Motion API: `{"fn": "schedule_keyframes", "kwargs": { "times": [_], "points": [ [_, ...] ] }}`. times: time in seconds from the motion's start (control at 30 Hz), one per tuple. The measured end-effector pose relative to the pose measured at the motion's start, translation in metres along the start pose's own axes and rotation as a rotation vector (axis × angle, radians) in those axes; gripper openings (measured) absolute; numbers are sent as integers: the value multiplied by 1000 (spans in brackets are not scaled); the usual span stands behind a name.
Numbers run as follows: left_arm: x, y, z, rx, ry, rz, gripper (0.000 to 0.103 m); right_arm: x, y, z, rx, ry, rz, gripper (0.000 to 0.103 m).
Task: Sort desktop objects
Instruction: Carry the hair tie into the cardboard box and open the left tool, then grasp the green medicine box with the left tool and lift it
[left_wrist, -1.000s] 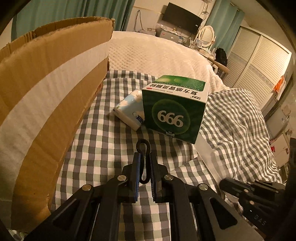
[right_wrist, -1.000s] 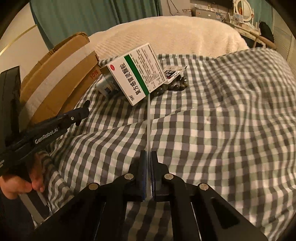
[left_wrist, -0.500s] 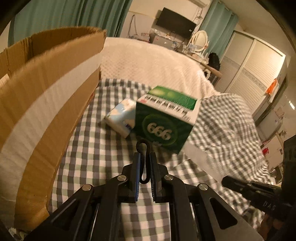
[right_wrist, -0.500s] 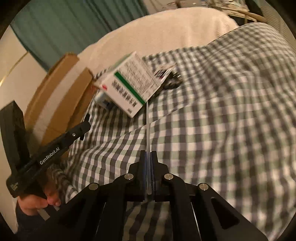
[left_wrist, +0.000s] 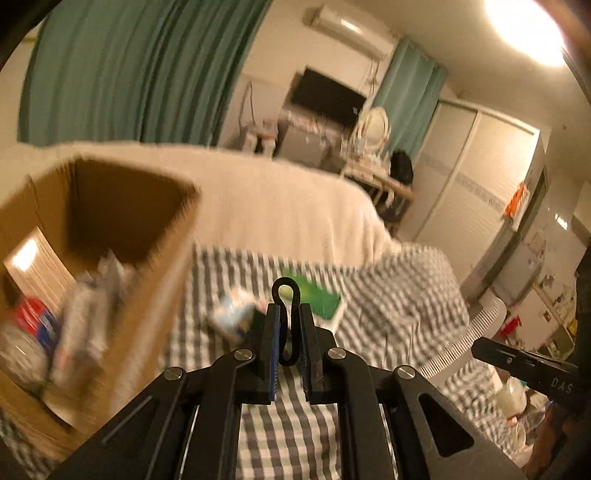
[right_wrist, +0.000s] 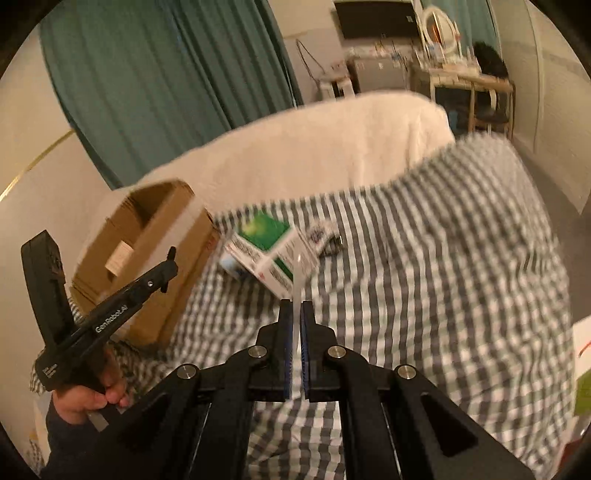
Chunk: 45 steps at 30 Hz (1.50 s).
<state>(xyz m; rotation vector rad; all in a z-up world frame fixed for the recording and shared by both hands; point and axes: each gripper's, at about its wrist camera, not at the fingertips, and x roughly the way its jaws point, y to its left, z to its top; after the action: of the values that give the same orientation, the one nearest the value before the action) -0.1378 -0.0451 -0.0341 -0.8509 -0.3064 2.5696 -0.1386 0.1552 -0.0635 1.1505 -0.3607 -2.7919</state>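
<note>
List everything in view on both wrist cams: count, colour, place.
cardboard box: 1, brown, left on the bed, open, blurred items inside
medicine box: 1, green-white, on the checked cloth
small pack: 1, blue-white, left of medicine box
comb: 1, white, in right gripper
loop clip: 1, black, in left gripper
checked cloth: 1, grey-white, over bed
blanket: 1, cream, beyond cloth
left gripper: black, shut on loop clip
right gripper: black, shut on comb
hand: 1, holding left gripper

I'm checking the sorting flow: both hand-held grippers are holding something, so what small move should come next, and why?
Probably carry the left hand-held gripper, shut on a black clip, sideways over the open cardboard box. The box already holds sorted items and sits just beside it. The right hand-held gripper, clamping a white comb, could follow.
</note>
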Motion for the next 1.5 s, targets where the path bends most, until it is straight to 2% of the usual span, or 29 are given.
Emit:
{"fn": "schedule_keyframes", "kwargs": {
  "times": [0.2, 0.27, 0.43, 0.57, 0.67, 0.73, 0.77, 0.8, 0.83, 0.87, 0.9, 0.97, 1.0, 1.13, 1.2, 1.37, 1.47, 1.5],
  "points": [
    [-38, 29, 49, -5, -107, 49, 10, -26, 42, 31, -85, -87, 60, 3],
    [-49, 46, 64, 0, -136, 88, 10, -28, 63, 44, -130, -116, 95, 3],
    [-55, 99, 68, -44, -152, 213, 10, -14, 132, 76, -238, -149, 224, 3],
    [-37, 149, 51, -103, -92, 304, 10, 24, 187, 87, -310, -104, 323, 3],
    [-28, 171, 41, -146, -51, 320, 10, 68, 221, 86, -347, -29, 358, 3],
    [-23, 176, 37, -135, -29, 333, 11, 101, 235, 84, -352, 18, 354, 3],
    [-21, 178, 35, -125, -21, 343, 14, 112, 239, 84, -356, 38, 351, 3],
    [-19, 179, 33, -125, -14, 350, 27, 123, 241, 84, -350, 49, 341, 3],
    [-17, 181, 32, -131, -9, 354, 37, 135, 241, 85, -337, 50, 319, 3],
    [-16, 180, 30, -138, -7, 355, 60, 139, 241, 86, -332, 56, 310, 8],
    [-18, 180, 28, -147, -8, 359, 72, 142, 240, 86, -320, 57, 300, 22],
    [-20, 181, 24, -155, -7, 366, 79, 139, 230, 89, -278, 32, 294, 41],
    [-20, 180, 25, -157, -4, 372, 80, 135, 227, 89, -268, 21, 298, 45],
    [-29, 169, 27, -142, -21, 373, 82, 99, 200, 93, -264, -51, 236, 45],
    [-34, 156, 29, -121, -33, 369, 83, 79, 182, 90, -259, -84, 194, 52],
    [-41, 103, 30, -29, -54, 310, 92, 25, 108, 69, -210, -143, 62, 56],
    [-42, 64, 26, 10, -65, 270, 103, 10, 63, 51, -178, -132, 11, 62],
    [-40, 51, 23, 15, -66, 263, 103, 7, 50, 45, -171, -123, -3, 62]
  ]
}}
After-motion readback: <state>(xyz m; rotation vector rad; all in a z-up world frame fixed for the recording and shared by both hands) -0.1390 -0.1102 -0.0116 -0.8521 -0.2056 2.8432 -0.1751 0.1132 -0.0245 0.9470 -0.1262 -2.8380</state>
